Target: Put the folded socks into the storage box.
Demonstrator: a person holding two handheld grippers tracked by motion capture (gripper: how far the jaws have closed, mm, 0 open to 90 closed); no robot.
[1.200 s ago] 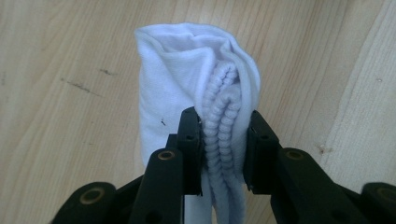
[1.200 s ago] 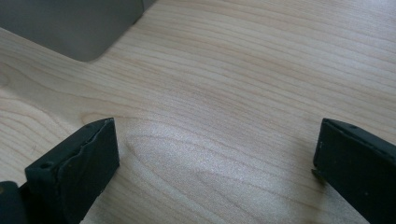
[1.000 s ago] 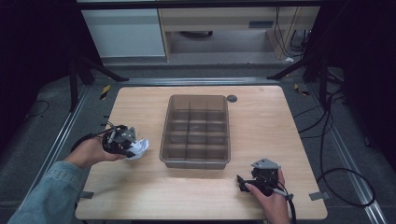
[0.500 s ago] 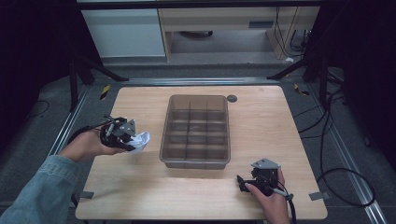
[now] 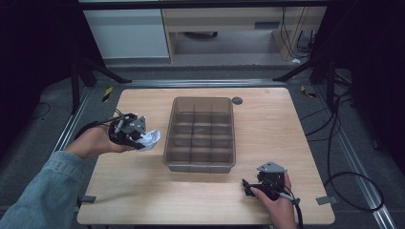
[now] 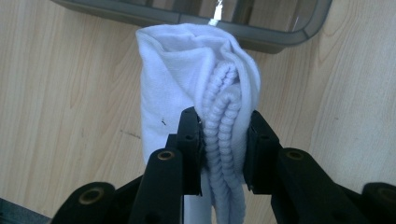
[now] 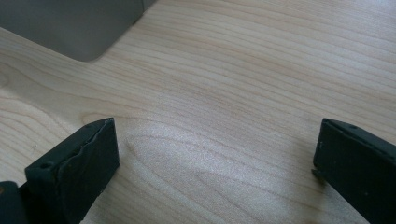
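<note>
Left gripper view: your left gripper [image 6: 223, 140] pinches a rolled white sock [image 6: 187, 88] left of the divided bin [image 5: 200, 133]; its loose end may snag the rim; right gripper [image 7: 215, 163] wide, empty.

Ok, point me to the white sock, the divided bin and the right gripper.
white sock [image 6: 187, 70], left gripper view, smooth bunched top.
divided bin [image 5: 199, 167], high view, near rim.
right gripper [image 7: 215, 161], right gripper view, gap between open jaws.

One wooden table [image 5: 286, 119], one grey compartment tray [image 5: 199, 164], one white sock [image 6: 187, 84], two grippers [image 5: 136, 136] [image 5: 248, 187]
</note>
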